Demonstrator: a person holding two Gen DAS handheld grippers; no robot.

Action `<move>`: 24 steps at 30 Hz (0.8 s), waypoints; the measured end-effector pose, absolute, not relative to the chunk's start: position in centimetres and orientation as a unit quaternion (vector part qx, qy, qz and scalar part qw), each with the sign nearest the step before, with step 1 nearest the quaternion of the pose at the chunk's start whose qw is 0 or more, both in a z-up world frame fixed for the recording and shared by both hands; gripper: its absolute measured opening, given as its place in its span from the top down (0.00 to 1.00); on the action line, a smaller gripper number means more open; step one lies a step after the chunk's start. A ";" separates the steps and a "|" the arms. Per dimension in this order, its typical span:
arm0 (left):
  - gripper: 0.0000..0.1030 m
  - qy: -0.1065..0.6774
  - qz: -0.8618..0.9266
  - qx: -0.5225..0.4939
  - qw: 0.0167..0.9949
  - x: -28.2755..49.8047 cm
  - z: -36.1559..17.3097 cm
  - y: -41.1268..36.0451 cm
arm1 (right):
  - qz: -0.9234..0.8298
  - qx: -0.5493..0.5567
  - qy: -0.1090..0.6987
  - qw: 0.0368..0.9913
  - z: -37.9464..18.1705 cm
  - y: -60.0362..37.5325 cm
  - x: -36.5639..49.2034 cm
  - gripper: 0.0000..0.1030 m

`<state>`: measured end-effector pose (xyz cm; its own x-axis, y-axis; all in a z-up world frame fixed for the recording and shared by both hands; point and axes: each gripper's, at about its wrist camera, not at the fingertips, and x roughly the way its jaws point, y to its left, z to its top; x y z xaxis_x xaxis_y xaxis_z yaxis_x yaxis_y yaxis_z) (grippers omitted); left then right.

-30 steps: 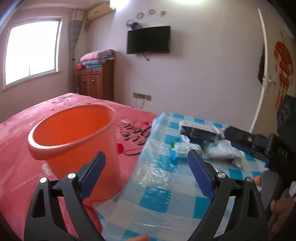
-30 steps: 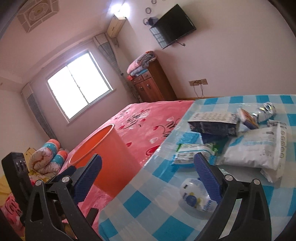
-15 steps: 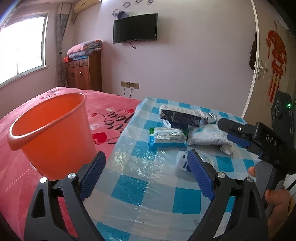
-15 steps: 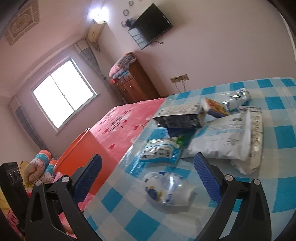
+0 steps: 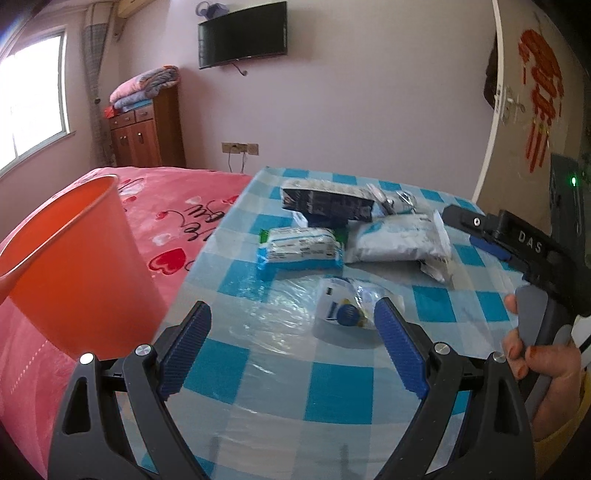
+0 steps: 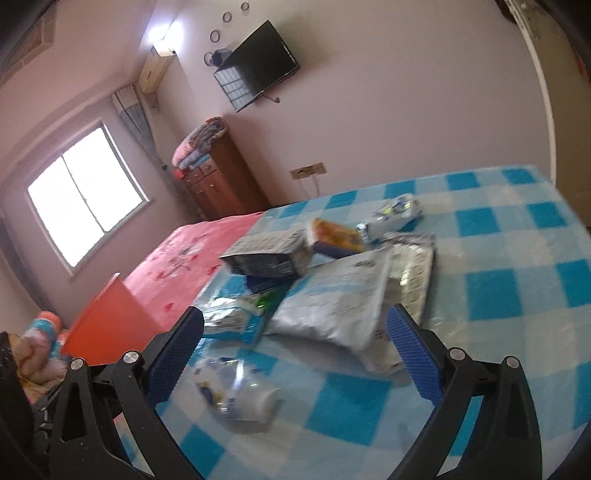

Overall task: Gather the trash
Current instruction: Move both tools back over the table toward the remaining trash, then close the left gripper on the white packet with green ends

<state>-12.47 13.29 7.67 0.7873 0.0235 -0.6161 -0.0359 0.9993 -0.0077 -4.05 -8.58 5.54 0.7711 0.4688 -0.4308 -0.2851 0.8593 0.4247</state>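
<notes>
Where the left wrist view looks over the checked table (image 5: 332,391), the left gripper (image 5: 291,350) stands wide and empty; a crumpled bottle (image 5: 345,308) lies just ahead, beyond it wrappers (image 5: 301,249), and the orange bucket (image 5: 74,266) stands left. From the right wrist view, the right gripper (image 6: 293,354) stands wide, empty, above the silver pouch (image 6: 332,306).

I'm in a home bedroom. Bed (image 5: 192,206) with a pink heart-print cover fills the left side. Wall-mounted TV (image 5: 242,34), wooden dresser (image 5: 147,129) with folded blankets (image 5: 144,88) stacked on top, curtained window (image 6: 86,195), AC unit (image 6: 155,68) up high, red paper decoration (image 5: 541,92) on the door. Counter (image 5: 332,376) has a blue-checked plastic cloth.
</notes>
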 end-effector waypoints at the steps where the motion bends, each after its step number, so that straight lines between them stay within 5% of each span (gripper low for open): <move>1: 0.12 0.328 0.014 -0.006 0.944 -12.3 7.5 13.0 | 0.201 0.170 0.270 0.926 5.5 -8.8 -3.9 0.05; 24: 0.12 0.379 -0.045 0.030 0.924 -8.2 5.5 7.0 | 0.155 0.247 0.329 0.898 2.0 -16.3 0.1 0.05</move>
